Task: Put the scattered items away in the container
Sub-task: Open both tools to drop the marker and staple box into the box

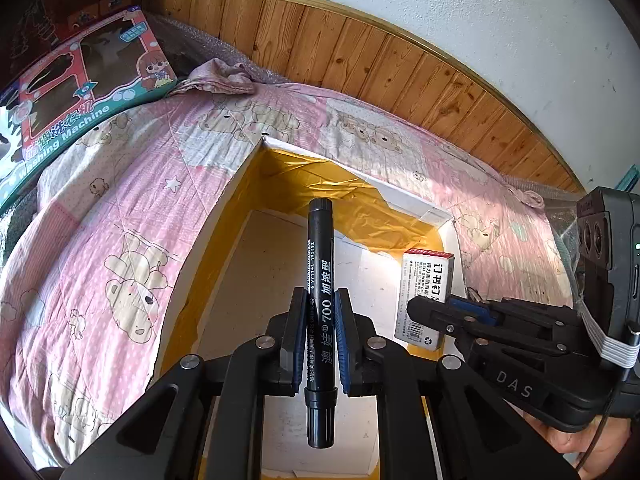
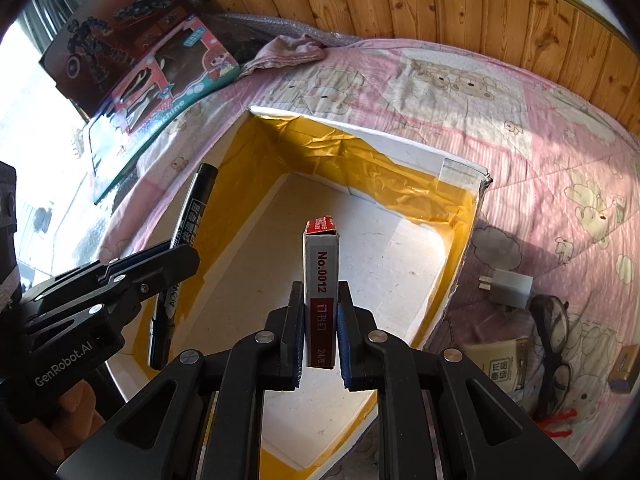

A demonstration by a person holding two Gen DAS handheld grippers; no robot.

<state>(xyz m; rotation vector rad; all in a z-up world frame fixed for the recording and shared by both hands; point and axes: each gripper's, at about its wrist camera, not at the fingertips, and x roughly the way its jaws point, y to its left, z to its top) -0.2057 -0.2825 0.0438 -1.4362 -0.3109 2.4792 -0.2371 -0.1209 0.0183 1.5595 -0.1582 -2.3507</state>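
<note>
A white foam box (image 1: 280, 148) (image 2: 460, 168) lined with yellow tape lies open on the pink bear-print quilt. My left gripper (image 1: 320, 320) is shut on a black marker pen (image 1: 320, 280), held upright over the box's inside. In the right wrist view that pen (image 2: 192, 216) and the left gripper (image 2: 160, 260) hang over the box's left wall. My right gripper (image 2: 320, 312) is shut on a small staple box (image 2: 320, 280) above the box floor; from the left wrist it shows as the staple box (image 1: 424, 288) in the right gripper (image 1: 432, 308).
On the quilt right of the foam box lie a white plug adapter (image 2: 508, 284), black glasses (image 2: 554, 344), a small yellowish packet (image 2: 500, 364), a red string (image 2: 560, 420) and a small box (image 2: 624, 368). Toy boxes (image 1: 88, 92) (image 2: 160, 80) lean at the far left.
</note>
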